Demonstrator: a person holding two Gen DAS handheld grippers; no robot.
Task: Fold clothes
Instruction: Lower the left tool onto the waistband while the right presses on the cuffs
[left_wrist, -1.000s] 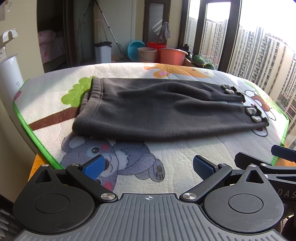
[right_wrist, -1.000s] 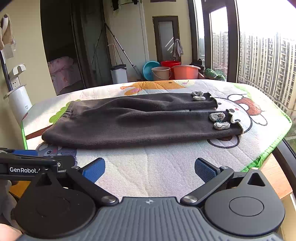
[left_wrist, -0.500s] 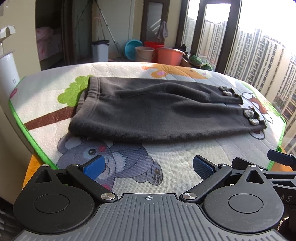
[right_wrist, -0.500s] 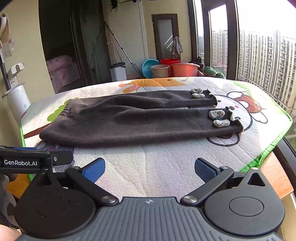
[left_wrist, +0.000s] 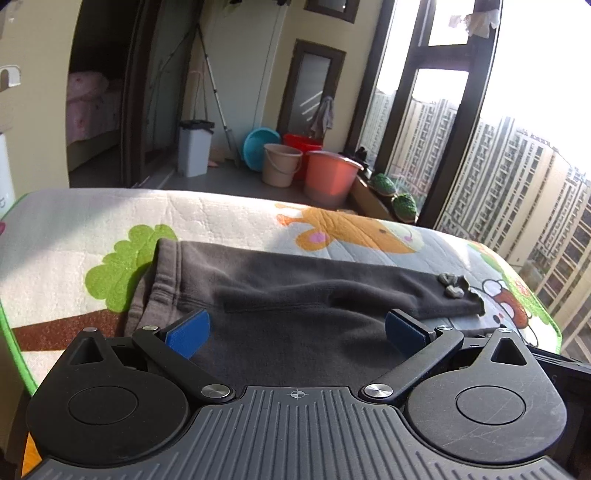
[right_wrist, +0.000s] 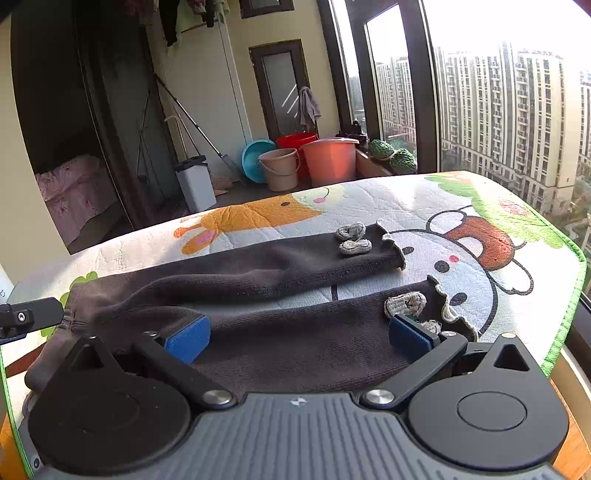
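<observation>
Dark grey trousers (left_wrist: 295, 295) lie flat on a cartoon-print mat (left_wrist: 221, 218), waistband to the left, both legs running right, with small grey bows at the frilled cuffs (right_wrist: 352, 238). My left gripper (left_wrist: 295, 332) is open and hovers over the waist and seat end; nothing sits between its blue pads (left_wrist: 188, 332). Over the near leg my right gripper (right_wrist: 299, 338) is open too, its right pad (right_wrist: 410, 338) beside the near cuff's bows (right_wrist: 404, 304). Part of the left gripper (right_wrist: 29, 317) shows at the left edge of the right wrist view.
The mat (right_wrist: 517, 266) has a green border and ends close on the right, with wooden table (right_wrist: 572, 454) beneath. Beyond lie a white bin (left_wrist: 195, 147), several buckets (left_wrist: 330, 177), a mop, potted plants (right_wrist: 393, 157) and tall windows. A bedroom doorway opens at the back left.
Both grippers moved forward over the table, from the near mat edge to above the trousers. Both stayed open. The trousers have not moved.
</observation>
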